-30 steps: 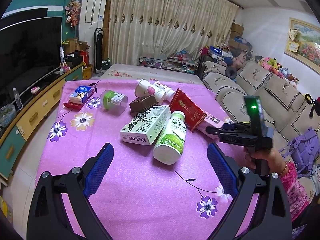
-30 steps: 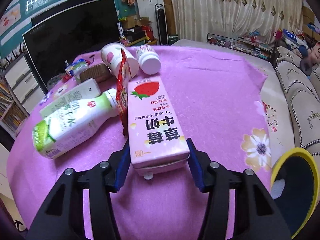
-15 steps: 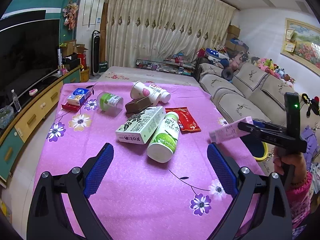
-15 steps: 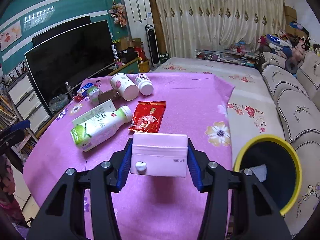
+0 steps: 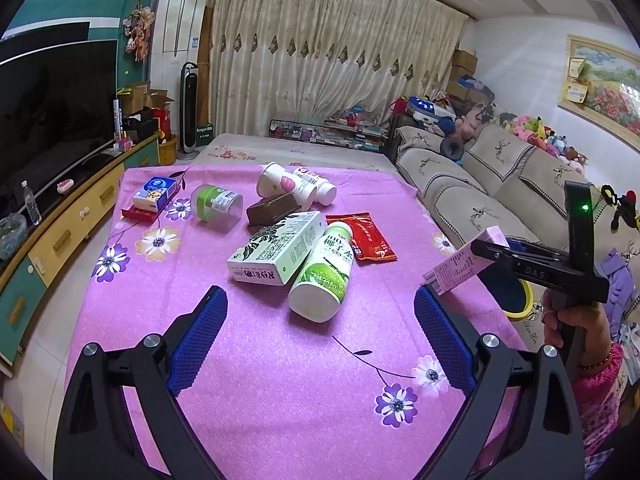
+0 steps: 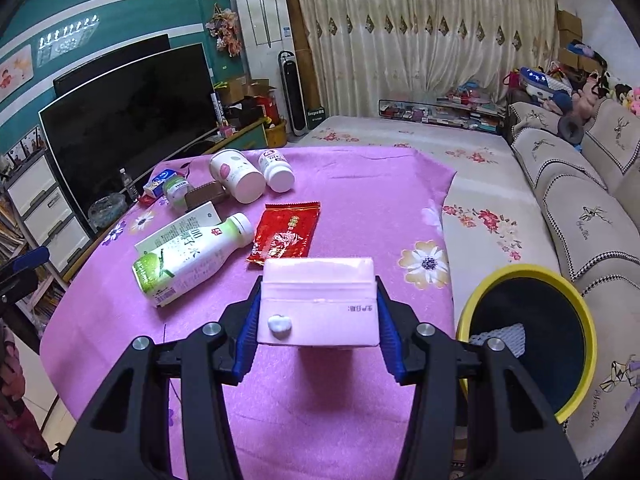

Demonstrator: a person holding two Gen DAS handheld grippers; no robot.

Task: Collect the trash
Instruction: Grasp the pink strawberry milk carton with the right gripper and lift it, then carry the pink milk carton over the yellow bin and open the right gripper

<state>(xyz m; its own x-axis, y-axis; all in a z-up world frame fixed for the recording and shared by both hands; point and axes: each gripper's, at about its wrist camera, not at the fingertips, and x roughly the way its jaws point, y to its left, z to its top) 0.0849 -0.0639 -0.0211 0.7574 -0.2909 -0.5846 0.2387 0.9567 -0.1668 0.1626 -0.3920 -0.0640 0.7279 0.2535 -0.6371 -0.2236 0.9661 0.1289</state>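
Purple floral cloth over worktop (image 5: 280, 360), carrying all loose litter.
Yellow-rimmed dark bin (image 6: 528, 336) on floor just beside worktop's right edge, below sofa; pale crumpled item inside.
Left gripper (image 5: 320, 336): held over near part of worktop, blue pads spread wide apart, nothing between them.
Right gripper (image 6: 318, 320): clamped on pink milk carton (image 6: 318, 304), raised clear of cloth near worktop's right edge, bin just to its right; seen from left wrist view as pink carton end (image 5: 460, 264) projecting from black gripper body.
Right hand (image 5: 576, 320) on gripper handle, pink sleeve at wrist.
White-and-green drink carton (image 5: 280, 252), lying flat mid-worktop.
Green-label white bottle (image 5: 324, 276), on its side, touching drink carton, cap end toward left camera.
Red snack packet (image 5: 360, 236), flat, just beside bottle.
White paper cup (image 5: 276, 180), on its side at far end.
White pill-style bottle (image 5: 316, 186), on its side, touching cup.
Brown wrapped block (image 5: 274, 208), between cup and drink carton.
Clear jar with green label (image 5: 216, 204), tipped over, far left.
Blue-and-white small box (image 5: 154, 194) atop red flat pack, far left corner.
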